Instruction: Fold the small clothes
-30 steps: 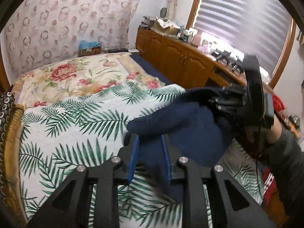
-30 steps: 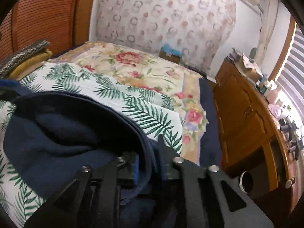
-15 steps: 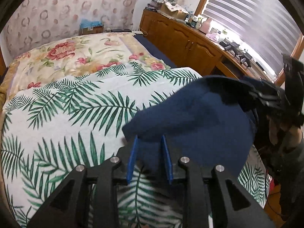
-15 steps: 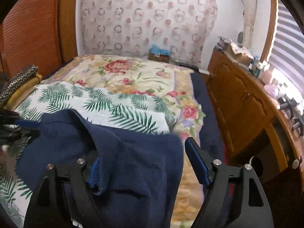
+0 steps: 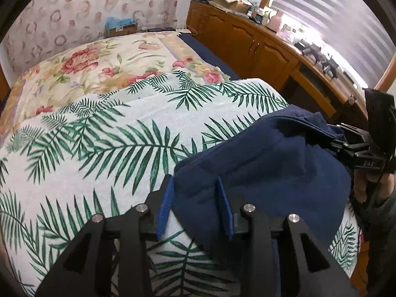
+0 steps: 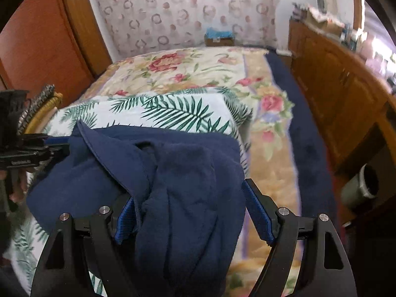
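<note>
Draping onto palm-print towel (image 5: 123, 133), navy garment (image 5: 272, 168) loose inside just-opened left claw (image 5: 194, 182), narrow, and just-opened right claw (image 6: 189, 193), wide.

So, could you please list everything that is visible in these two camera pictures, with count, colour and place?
navy garment: one, dark blue, bunched on the palm-leaf cloth, between both grippers
palm-leaf cloth: one, white with green leaves, spread over the near part of the bed
floral bedspread: one, cream with red flowers, on the far part of the bed
cardboard box: one, brown with blue contents, at the wall behind the bed
wooden cabinet: one, brown, along the window side, clutter on top
folded textiles: a small stack, yellow and dark patterned, at the bed's edge
left gripper: black, blue pads, jaws just opening, cloth between them
right gripper: black, blue pads, jaws wide apart, cloth draped between them
</note>
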